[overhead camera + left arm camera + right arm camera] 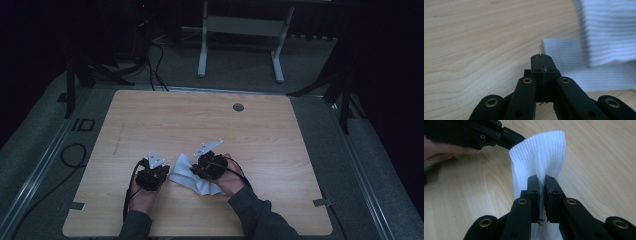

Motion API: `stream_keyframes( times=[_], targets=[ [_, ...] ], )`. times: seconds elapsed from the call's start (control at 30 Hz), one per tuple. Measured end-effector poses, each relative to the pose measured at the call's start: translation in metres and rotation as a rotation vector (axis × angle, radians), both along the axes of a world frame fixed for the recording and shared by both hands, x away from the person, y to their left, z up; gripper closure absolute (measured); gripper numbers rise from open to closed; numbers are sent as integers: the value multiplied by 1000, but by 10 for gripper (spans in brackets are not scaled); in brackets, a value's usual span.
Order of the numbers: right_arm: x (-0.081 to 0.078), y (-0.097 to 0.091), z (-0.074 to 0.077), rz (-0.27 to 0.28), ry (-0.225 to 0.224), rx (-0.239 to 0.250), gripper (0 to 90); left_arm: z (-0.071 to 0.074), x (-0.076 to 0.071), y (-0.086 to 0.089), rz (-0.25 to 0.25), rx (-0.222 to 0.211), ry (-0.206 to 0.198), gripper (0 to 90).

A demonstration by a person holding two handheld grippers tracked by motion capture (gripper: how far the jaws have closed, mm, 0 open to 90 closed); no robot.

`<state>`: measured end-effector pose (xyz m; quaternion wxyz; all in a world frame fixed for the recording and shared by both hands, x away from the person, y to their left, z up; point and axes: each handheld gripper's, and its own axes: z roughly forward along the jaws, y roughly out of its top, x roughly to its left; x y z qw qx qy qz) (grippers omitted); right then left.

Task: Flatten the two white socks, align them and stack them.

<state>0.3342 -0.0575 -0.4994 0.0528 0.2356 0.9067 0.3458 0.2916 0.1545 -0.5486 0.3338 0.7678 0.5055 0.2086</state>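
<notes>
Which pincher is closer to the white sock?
Right. The right gripper is shut on the white sock, pinching its ribbed fabric. The left gripper is shut too, its tips on the table at the sock's edge; whether it pinches any fabric is unclear.

Dim room, black backdrop across top of frame. Light wood table (150, 115) at centre on grey carpet floor (380, 165), white frame legs (202, 50) upper centre. Black cables (155, 70) upper left, dark tripod stands (345, 95) at both sides.
</notes>
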Motion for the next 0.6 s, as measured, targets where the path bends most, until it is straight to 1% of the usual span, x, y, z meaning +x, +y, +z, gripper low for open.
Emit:
stream_keyframes(
  times=[0.17, 0.33, 0.6],
  targets=[
    [2, 8, -12, -8, 28, -31, 833, -4, 2, -2, -1, 8, 20, 884],
    [3, 15, -20, -9, 45, -55, 833, -5, 2, -4, -8, 17, 27, 882],
    [5, 20, -30, -19, 76, -57, 831, -7, 3, -5, -6, 25, 42, 872]
  ],
)
